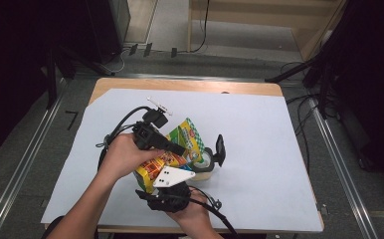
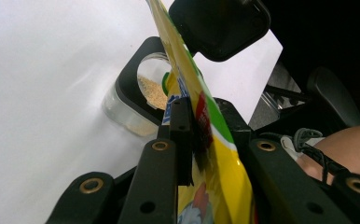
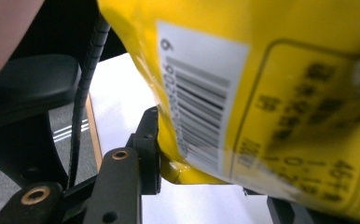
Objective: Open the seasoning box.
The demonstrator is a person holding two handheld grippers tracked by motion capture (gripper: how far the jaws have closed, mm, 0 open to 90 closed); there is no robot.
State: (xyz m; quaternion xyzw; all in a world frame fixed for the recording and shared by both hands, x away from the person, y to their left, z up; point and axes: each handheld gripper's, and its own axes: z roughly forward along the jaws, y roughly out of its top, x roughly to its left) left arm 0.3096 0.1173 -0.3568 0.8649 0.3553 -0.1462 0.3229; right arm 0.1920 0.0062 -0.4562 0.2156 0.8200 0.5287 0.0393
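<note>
While I held the yellow bag tilted, its mouth pointed down at the jar. Left gripper clamped the bag's edge; right gripper gripped its bottom.

Left gripper fingers pinched nearly together; right gripper fingers half-parted.

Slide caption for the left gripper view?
Left gripper pinches a yellow snack bag tilted over a clear jar holding crumbs.
</note>
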